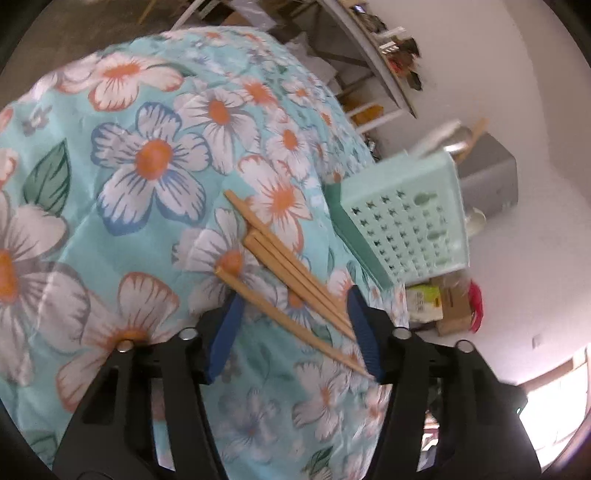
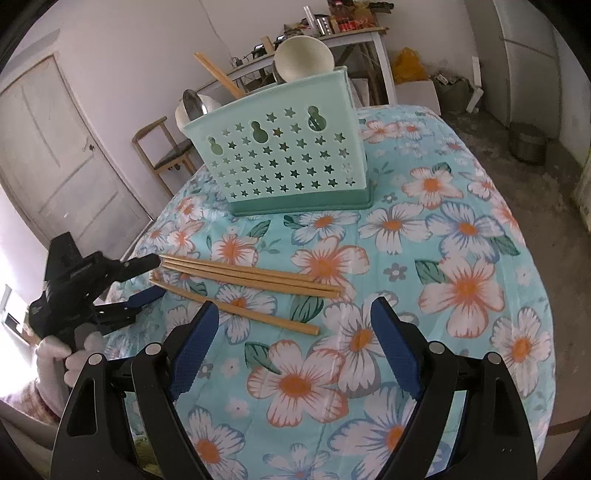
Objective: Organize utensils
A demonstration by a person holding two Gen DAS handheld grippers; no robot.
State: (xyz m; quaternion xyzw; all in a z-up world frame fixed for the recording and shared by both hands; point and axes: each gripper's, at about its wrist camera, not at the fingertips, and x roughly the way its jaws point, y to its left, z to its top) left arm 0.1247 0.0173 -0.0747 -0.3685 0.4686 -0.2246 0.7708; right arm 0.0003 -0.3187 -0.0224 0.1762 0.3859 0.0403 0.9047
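Several wooden chopsticks (image 1: 291, 277) lie on the floral tablecloth (image 1: 147, 155), also in the right wrist view (image 2: 251, 275). My left gripper (image 1: 295, 321) is open, its blue fingers straddling the thin ends of the chopsticks without gripping them; it shows at the left edge of the right wrist view (image 2: 147, 277). My right gripper (image 2: 295, 332) is open and empty, just in front of the nearest chopstick (image 2: 236, 308). A mint green utensil basket (image 2: 280, 147) stands behind, holding a bowl, a ladle and a wooden utensil; it shows too in the left wrist view (image 1: 406, 218).
The table's edge (image 2: 546, 295) curves off to the right. A wooden chair (image 2: 166, 147) and a door (image 2: 62, 166) are behind the table on the left. A cluttered side table (image 2: 332, 33) stands at the back wall.
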